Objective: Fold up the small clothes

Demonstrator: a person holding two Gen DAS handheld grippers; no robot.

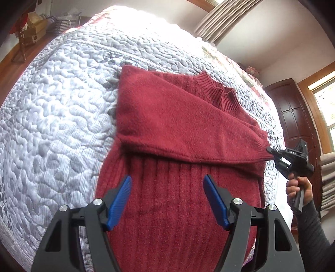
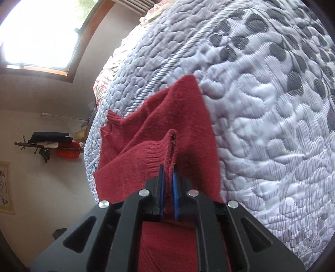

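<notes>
A dark red knit sweater (image 1: 180, 188) lies on a white quilted bed (image 1: 62, 117), collar (image 1: 219, 92) toward the far side. One sleeve (image 1: 178, 129) is folded across the chest. My right gripper (image 1: 271, 151) is shut on that sleeve's ribbed cuff (image 2: 155, 154) at the sweater's right edge; in the right wrist view the right gripper (image 2: 168, 173) has its blue pads pinching the cuff. My left gripper (image 1: 167, 186) hovers open over the ribbed lower body, its blue pads (image 1: 120, 200) wide apart with nothing between them.
A hand and dark sleeve (image 1: 301, 194) hold the right gripper beside the bed. A dark wooden cabinet (image 1: 293, 113) and curtains (image 1: 222, 18) stand beyond the bed. A coat rack (image 2: 46, 146) hangs on the wall under a window (image 2: 41, 31).
</notes>
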